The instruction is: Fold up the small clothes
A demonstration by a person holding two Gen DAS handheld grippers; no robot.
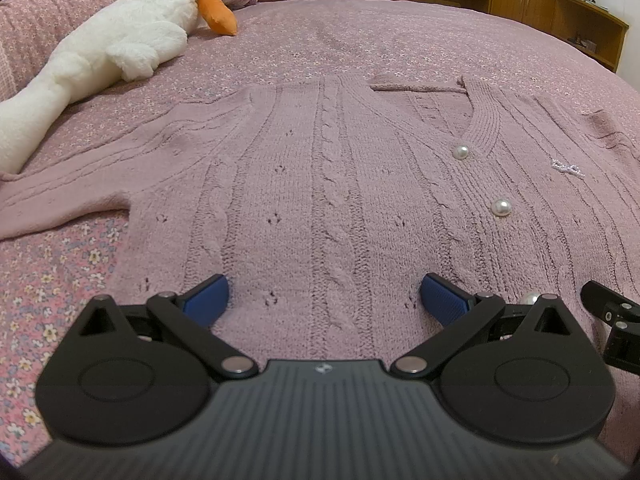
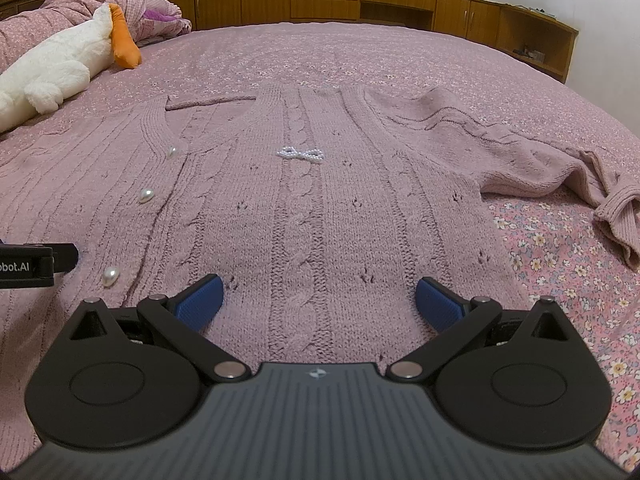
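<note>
A mauve cable-knit cardigan (image 1: 328, 184) with pearl buttons (image 1: 501, 207) lies spread flat on the bed, front up. It also shows in the right wrist view (image 2: 304, 208), with a pearl bow (image 2: 301, 154) on the chest. Its left sleeve (image 1: 72, 184) stretches out left; its right sleeve (image 2: 560, 168) lies crumpled to the right. My left gripper (image 1: 324, 300) is open and empty, low over the hem's left half. My right gripper (image 2: 318, 300) is open and empty over the hem's right half. Each gripper's edge shows in the other's view.
A white plush goose (image 1: 112, 48) with an orange beak lies at the far left of the bed. The pink floral bedspread (image 2: 560, 272) surrounds the cardigan. A bunched duvet (image 2: 80, 0) sits at the head. Wooden cabinets (image 2: 360, 0) line the far wall.
</note>
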